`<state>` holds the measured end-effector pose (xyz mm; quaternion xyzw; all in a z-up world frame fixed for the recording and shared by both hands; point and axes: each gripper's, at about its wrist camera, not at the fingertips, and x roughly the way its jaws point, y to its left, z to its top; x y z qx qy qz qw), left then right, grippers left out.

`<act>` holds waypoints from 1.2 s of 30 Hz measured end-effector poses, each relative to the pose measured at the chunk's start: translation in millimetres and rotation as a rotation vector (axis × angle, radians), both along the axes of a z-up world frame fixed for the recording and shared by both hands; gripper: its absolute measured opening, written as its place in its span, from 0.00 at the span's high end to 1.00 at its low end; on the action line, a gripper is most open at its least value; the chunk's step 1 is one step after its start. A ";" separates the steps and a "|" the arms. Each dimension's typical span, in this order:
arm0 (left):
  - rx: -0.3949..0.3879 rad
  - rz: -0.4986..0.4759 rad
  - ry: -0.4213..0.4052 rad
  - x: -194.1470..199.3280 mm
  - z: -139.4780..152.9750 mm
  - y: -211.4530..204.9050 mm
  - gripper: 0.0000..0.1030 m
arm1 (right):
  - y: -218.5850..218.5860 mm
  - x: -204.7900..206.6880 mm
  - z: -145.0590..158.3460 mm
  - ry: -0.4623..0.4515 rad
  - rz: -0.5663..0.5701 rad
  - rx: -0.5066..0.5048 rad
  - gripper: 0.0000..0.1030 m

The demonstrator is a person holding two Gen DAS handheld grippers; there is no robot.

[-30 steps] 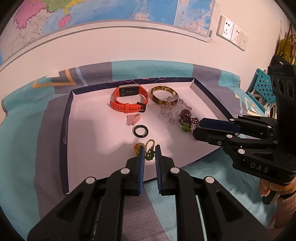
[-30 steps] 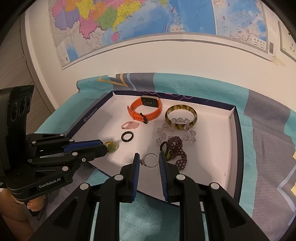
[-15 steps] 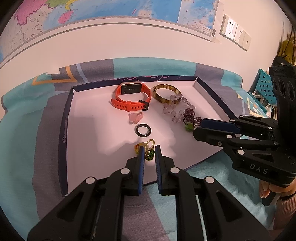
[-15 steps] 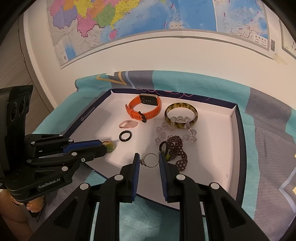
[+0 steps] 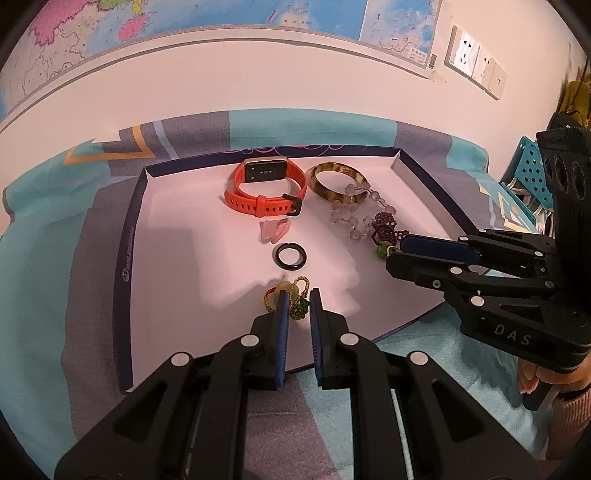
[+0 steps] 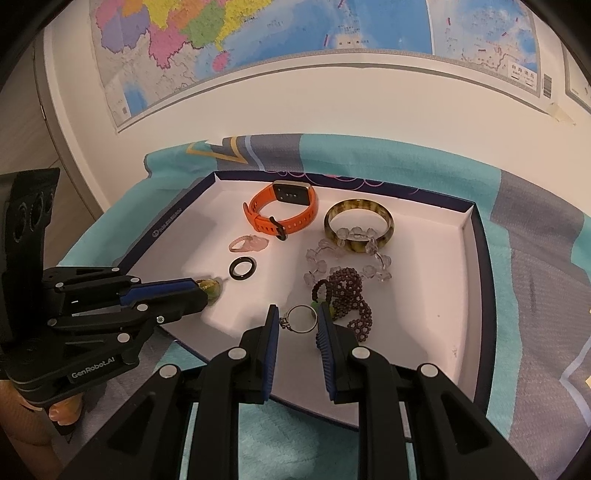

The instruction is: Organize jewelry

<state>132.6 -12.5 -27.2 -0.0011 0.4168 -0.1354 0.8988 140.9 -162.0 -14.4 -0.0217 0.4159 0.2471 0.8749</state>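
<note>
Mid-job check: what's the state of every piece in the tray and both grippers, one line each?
left gripper: shut on beaded ring
right gripper: shut on silver ring
orange watch: strap buckled, on its side
brown bangle: lying flat
clear bead bracelet: draped over the bangle's near edge
purple bead bracelet: bunched up
black ring: flat, free
pink ring: on its side, free

Readable text: two marks only.
"DAS" on the right gripper body, left wrist view; "GenRobot.AI" on the left gripper body, right wrist view. Print on the wall map and the tray rim logo too small to read.
</note>
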 end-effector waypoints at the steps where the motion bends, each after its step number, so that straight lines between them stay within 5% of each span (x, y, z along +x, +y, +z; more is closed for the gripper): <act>1: 0.000 0.002 0.001 0.3 -0.2 0.1 0.89 | 0.3 0.3 -0.4 0.000 -0.001 -0.001 0.81; 13: -0.005 0.002 0.001 1.0 -1.8 1.0 0.88 | 2.3 2.8 -3.7 0.005 -0.016 -0.013 0.81; 19: -0.011 0.006 -0.007 -2.1 -0.7 2.2 0.79 | 1.6 3.3 -5.8 0.008 -0.028 -0.012 0.80; 24: -0.022 0.017 -0.033 -10.5 4.8 5.9 0.60 | -3.5 -4.4 -1.1 -0.006 -0.034 0.003 0.72; 32: -0.035 0.056 -0.092 -40.9 16.7 20.7 0.11 | -16.9 -28.6 13.7 -0.049 -0.058 0.038 0.49; 36: -0.050 0.089 -0.106 -58.6 18.6 27.4 0.05 | -21.9 -44.6 15.9 -0.067 -0.083 0.040 0.28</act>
